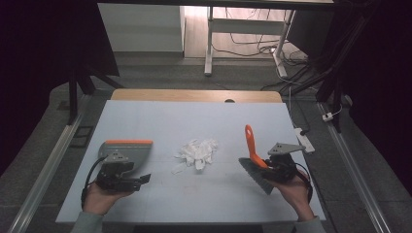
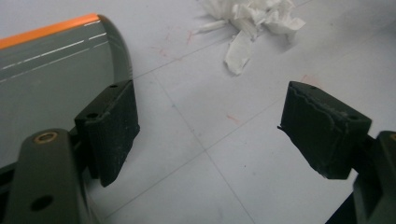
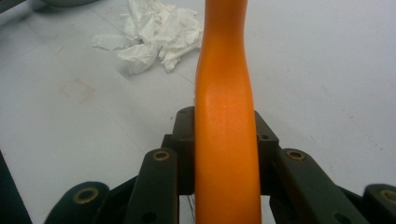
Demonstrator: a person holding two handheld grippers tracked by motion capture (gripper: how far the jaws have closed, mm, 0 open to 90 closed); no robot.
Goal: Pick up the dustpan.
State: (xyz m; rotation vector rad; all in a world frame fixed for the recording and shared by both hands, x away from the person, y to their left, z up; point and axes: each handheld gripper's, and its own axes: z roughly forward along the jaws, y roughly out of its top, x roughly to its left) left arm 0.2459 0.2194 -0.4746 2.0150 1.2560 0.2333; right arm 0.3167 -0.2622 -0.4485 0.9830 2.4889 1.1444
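The white desk (image 1: pixel 160 121) was the biggest thing, and it carried everything else. On its left side lay the grey dustpan (image 1: pixel 127 151) with an orange strip along its far edge. It looked like stiff, light plastic, so it would likely slide easily on the smooth desk if pushed, and its near rim by the left tongs seemed the best place to hold it. The left tongs (image 2: pixel 208 140) stood wide open with nothing between the pads, one pad just beside the dustpan's near rim. On the right side of the desk was the small brush (image 1: pixel 253 158), with its hard orange handle pointing up and away and its grey bristles down near the desk. The right tongs (image 3: pixel 224 135) were closed tight around that handle, low down near the bristles. The handle looked smooth and might slip or twist, so a low, firm grip made sense. The bristles would bend softly. In the middle of the desk, well apart from both tools, sat the crumpled white tissue scraps (image 1: pixel 197 153). They looked very light and soft, easy to scatter, so slow sweeping would probably work best.
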